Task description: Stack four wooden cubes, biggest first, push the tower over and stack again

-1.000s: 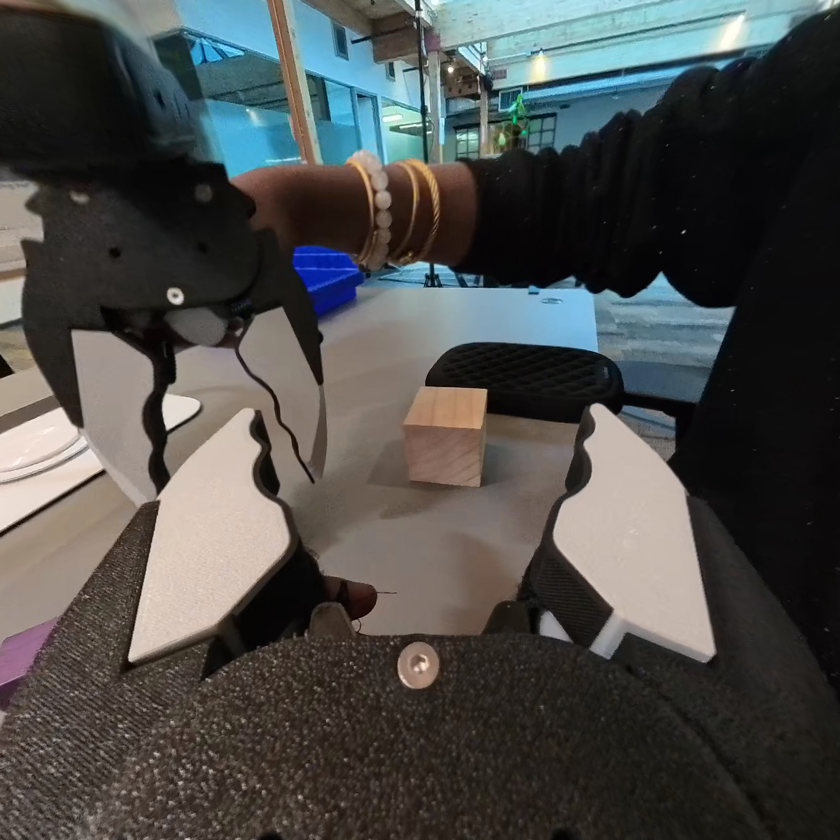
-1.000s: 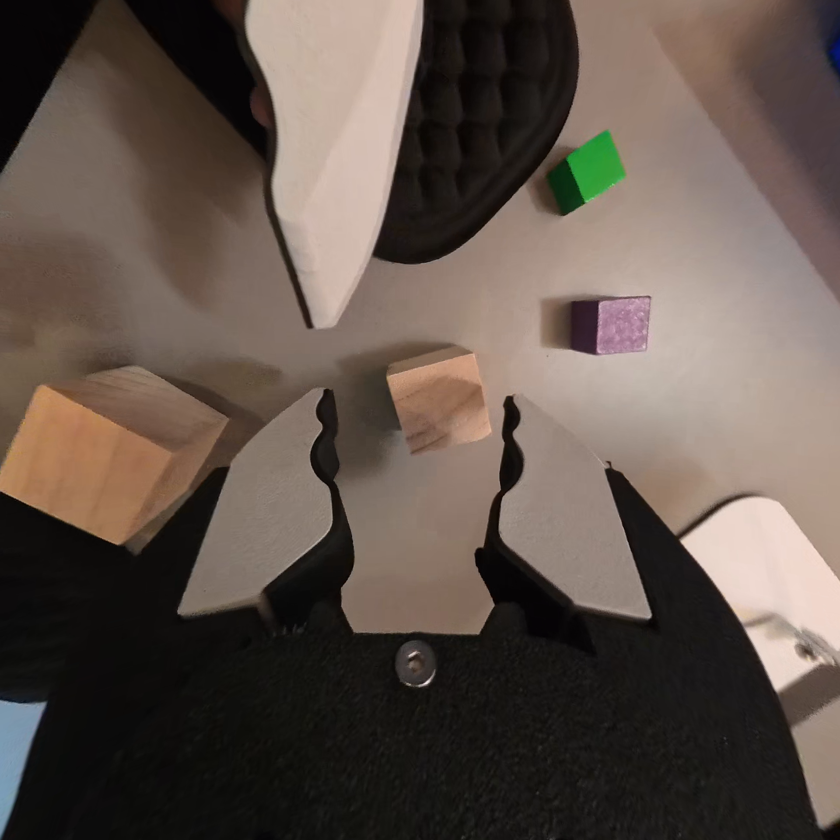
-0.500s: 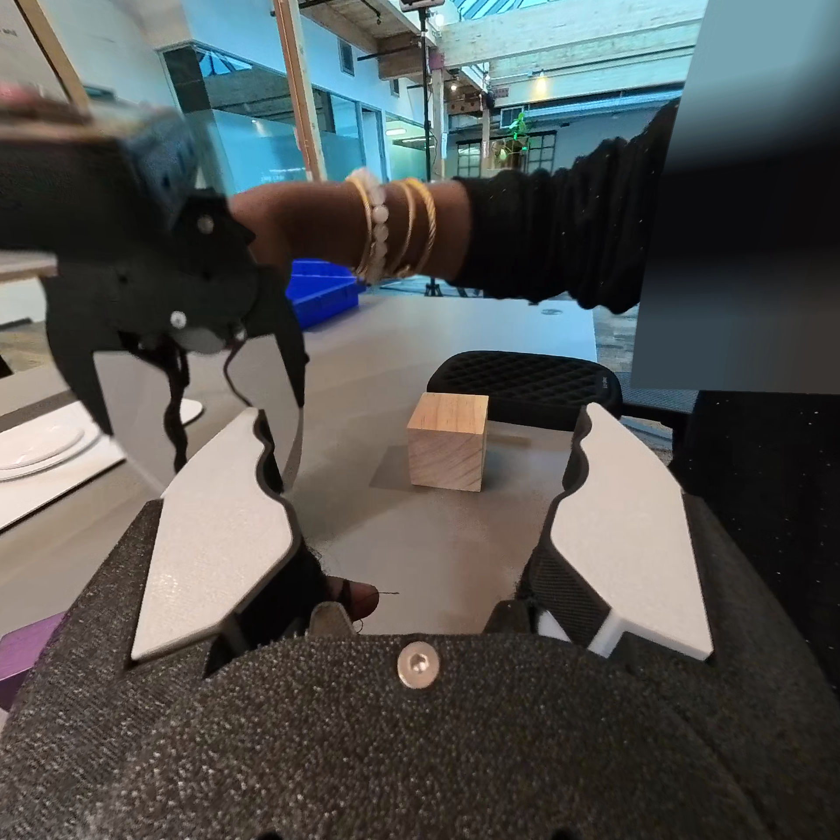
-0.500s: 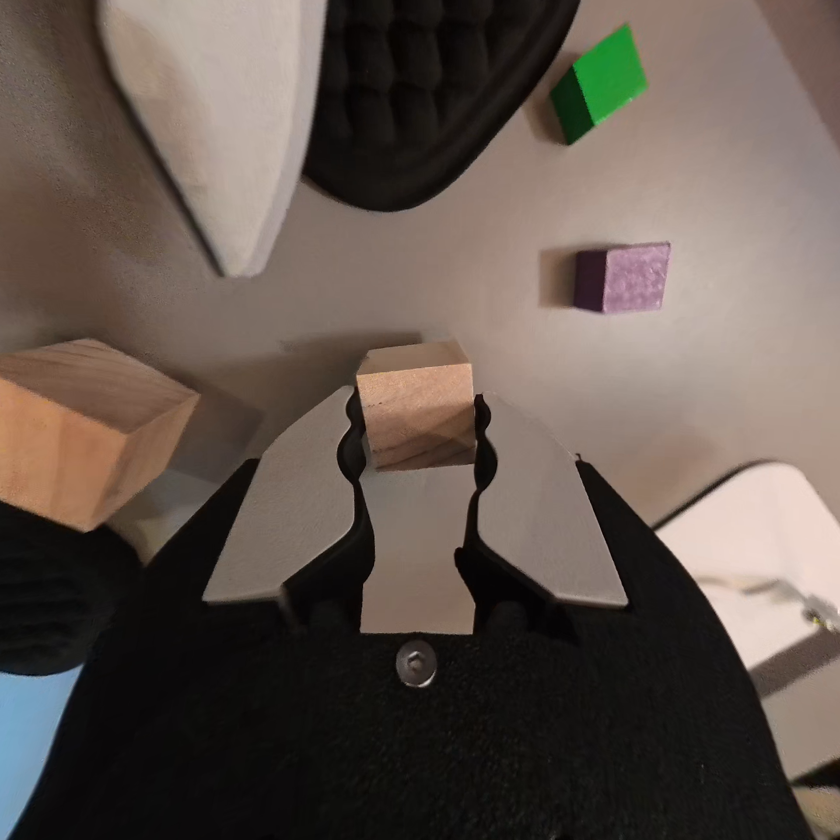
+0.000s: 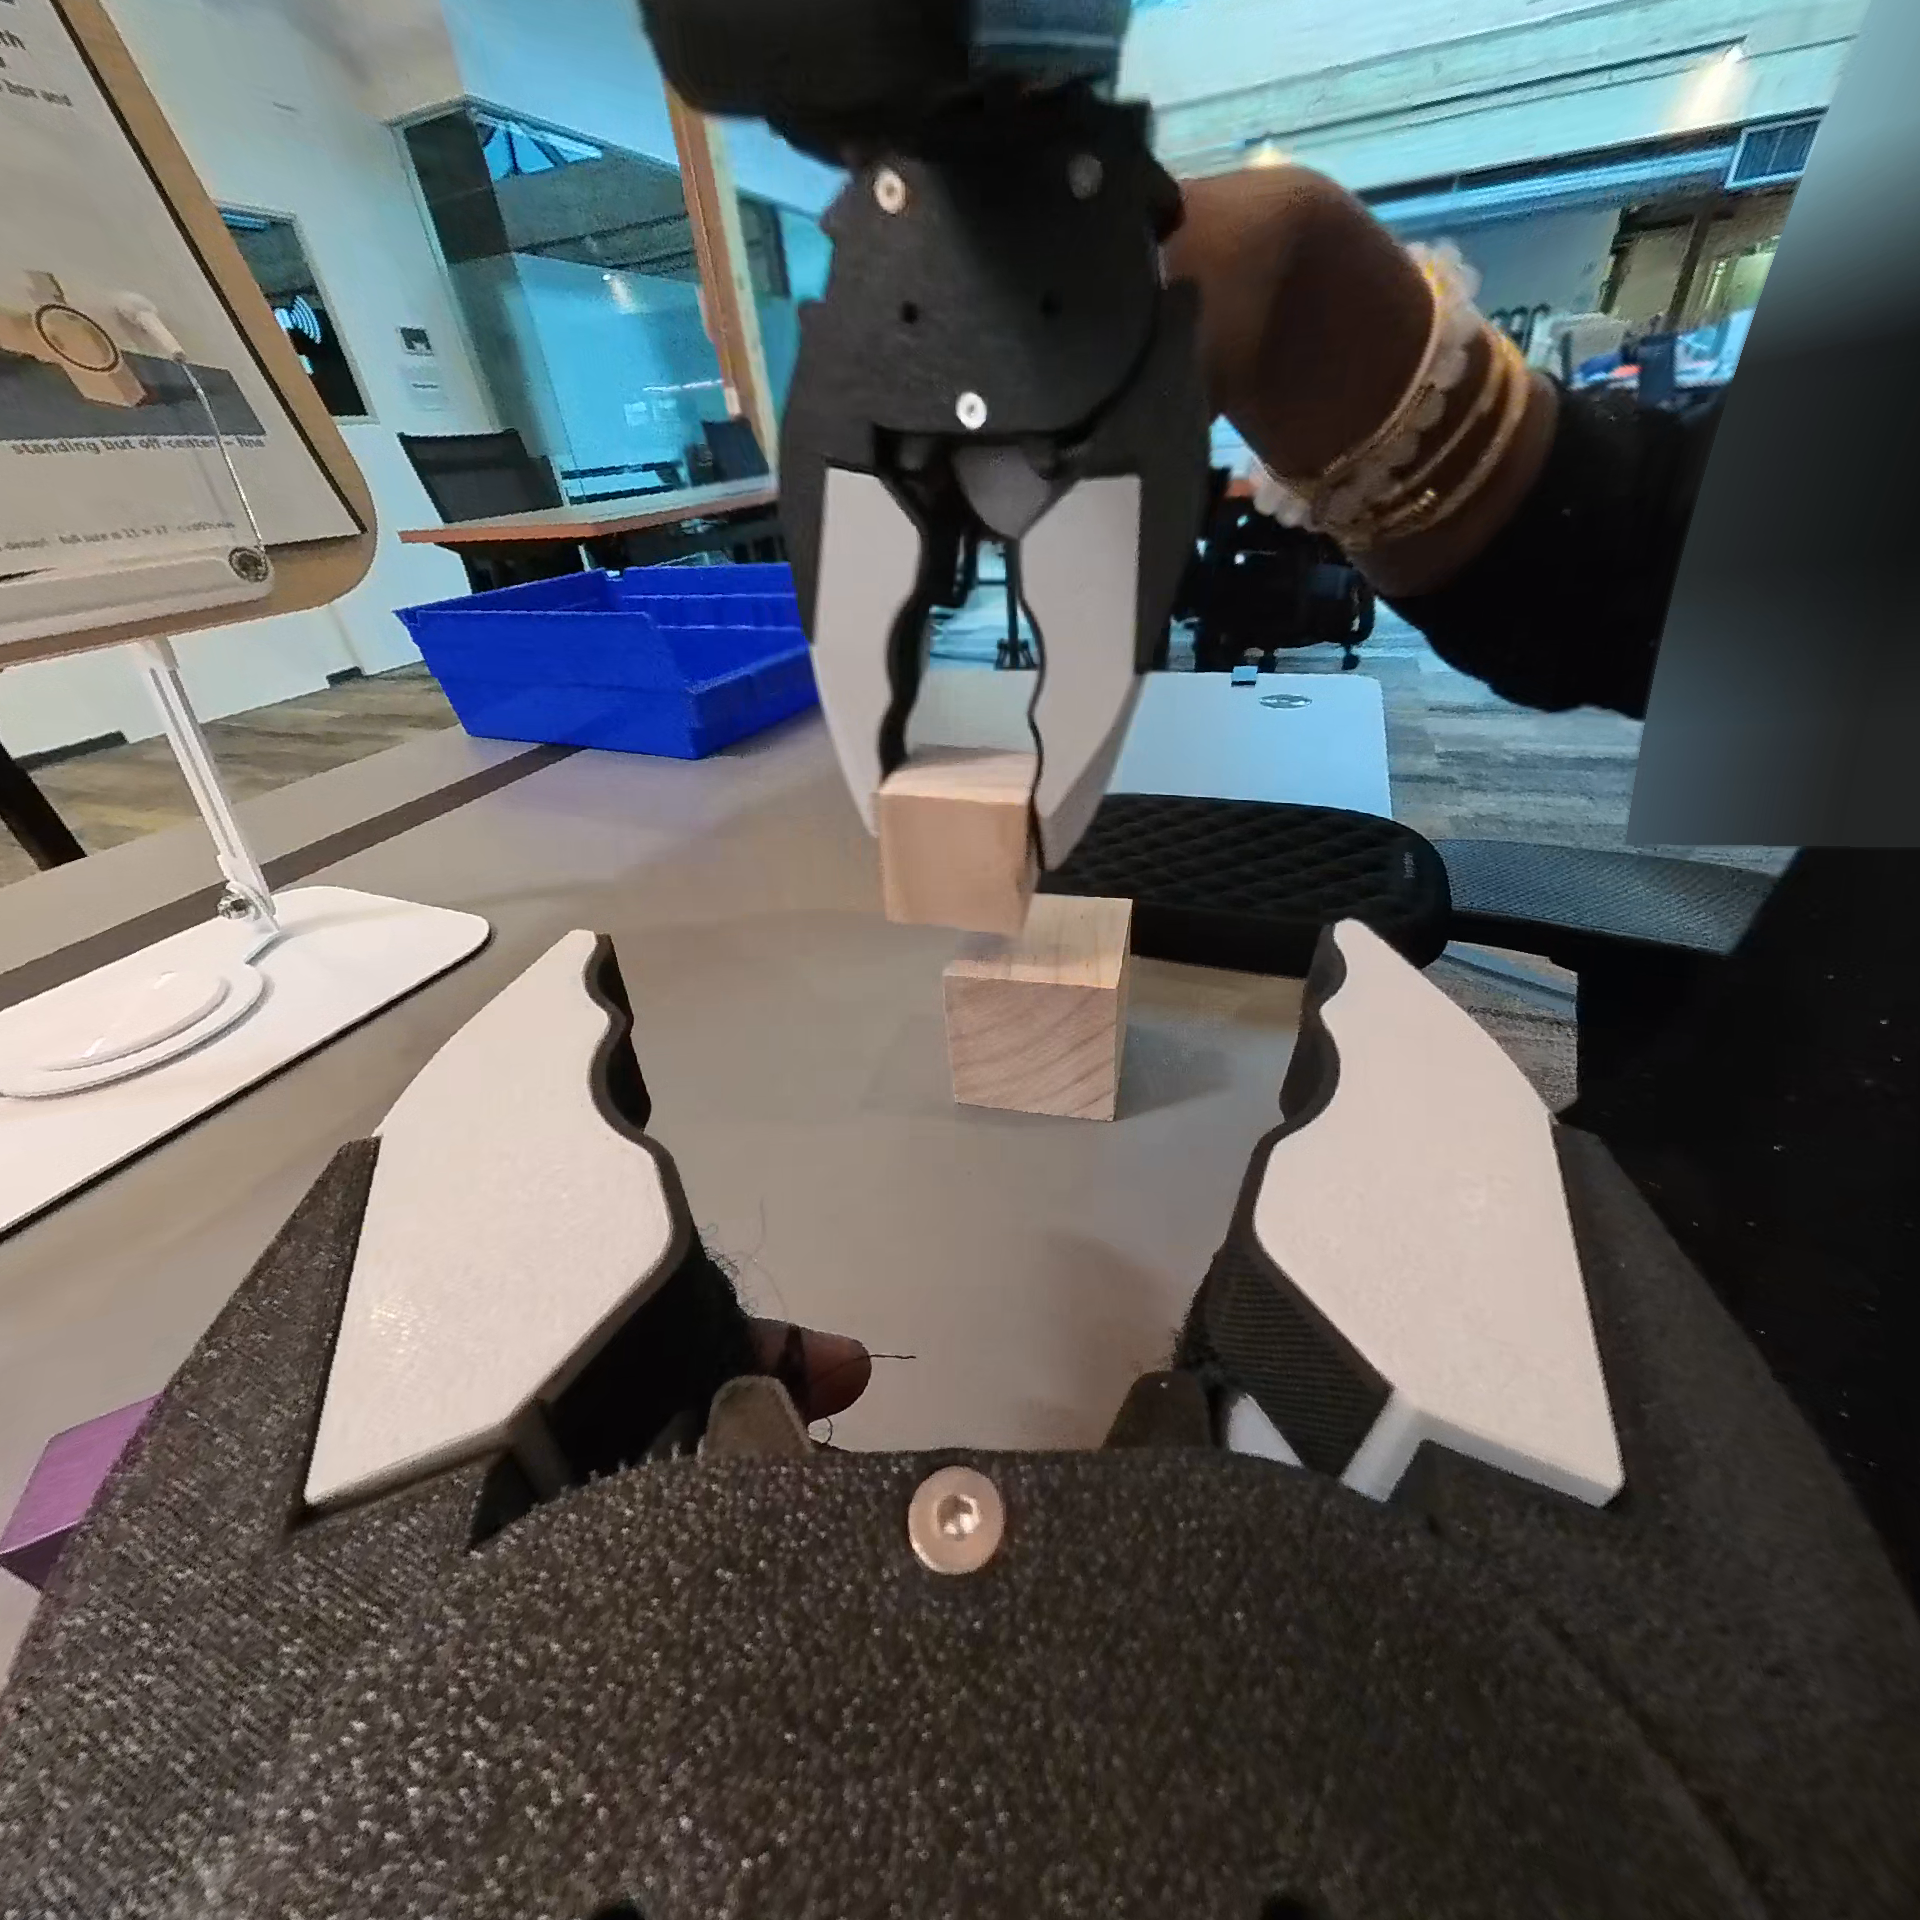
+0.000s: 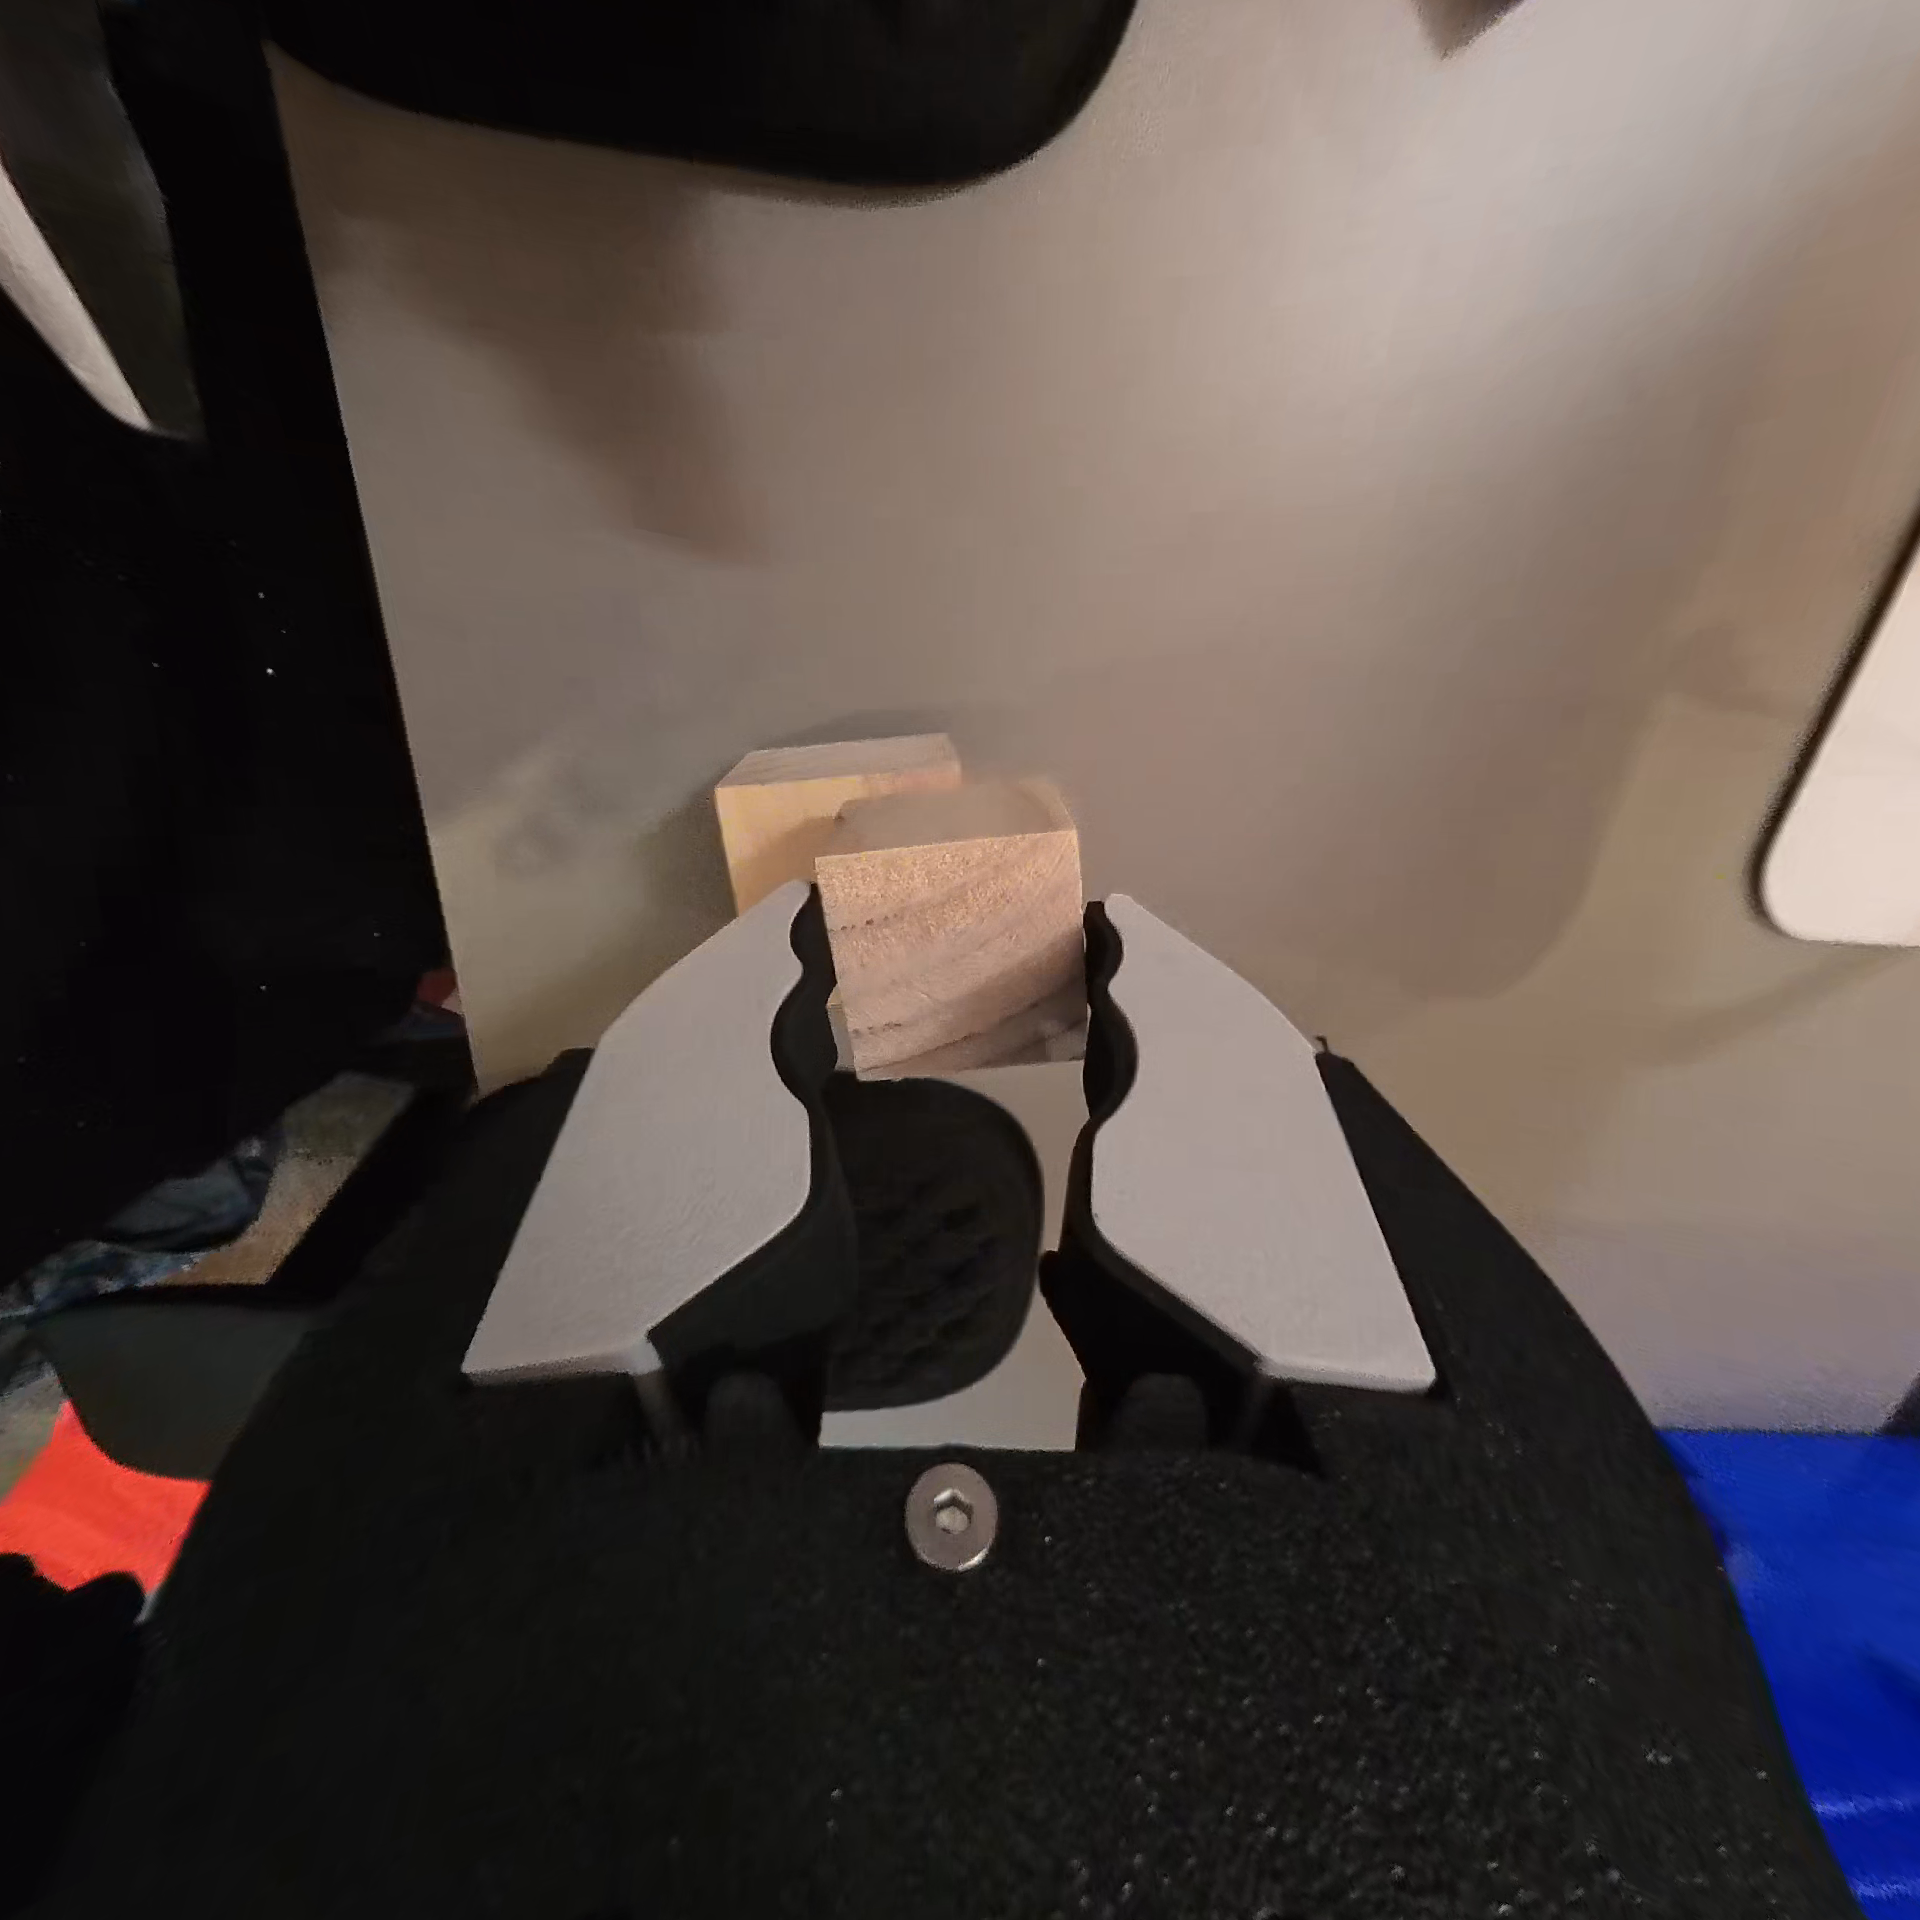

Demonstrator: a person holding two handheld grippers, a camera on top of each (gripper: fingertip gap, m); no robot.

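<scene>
We see the right gripper (image 6: 951, 914) with its fingers (image 6: 717, 1049) pinching a pale wooden cube (image 6: 951, 935), held in the air just above a second wooden cube (image 5: 1039, 1023) resting on the grey surface (image 5: 790, 1039). Our left gripper (image 5: 961, 997) hangs low, fingers (image 5: 499, 1195) spread wide, gripping nothing, facing both cubes; a black padded armrest (image 5: 1268, 883) lies beyond.

1. The purple block (image 5: 73, 1475) at the near left is mostly hidden behind the left gripper's body and cut by the picture's edge.
2. The held wooden cube (image 6: 951, 940) hides much of the resting wooden cube (image 6: 790, 821) — whether the 2 touch cannot be told.
3. The black mesh pad (image 6: 675, 83) is cut off by the top edge.
4. A grey patch covers the far right.
</scene>
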